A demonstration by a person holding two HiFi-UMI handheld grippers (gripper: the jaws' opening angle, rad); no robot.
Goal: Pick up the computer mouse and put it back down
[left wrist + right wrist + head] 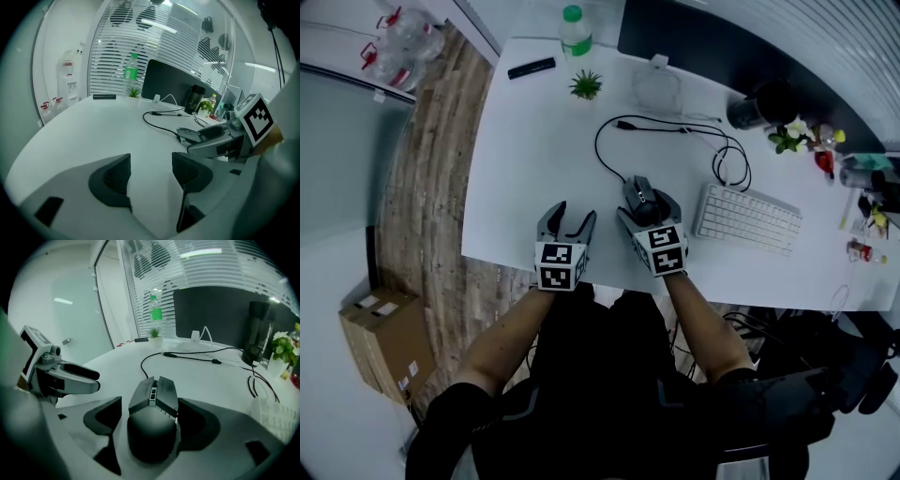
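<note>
Mouse (pixel 153 427) between right gripper (pixel 149 408) fingers (pixel 201 425), maybe touching one.

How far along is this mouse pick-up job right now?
Nothing looks done yet: the mouse sits on the desk. In hand: the right claw straddles it, jaws apart, a gap showing on one side, so no grip. The left claw is open and empty beside it. Left to do: close, lift, set it back down.
</note>
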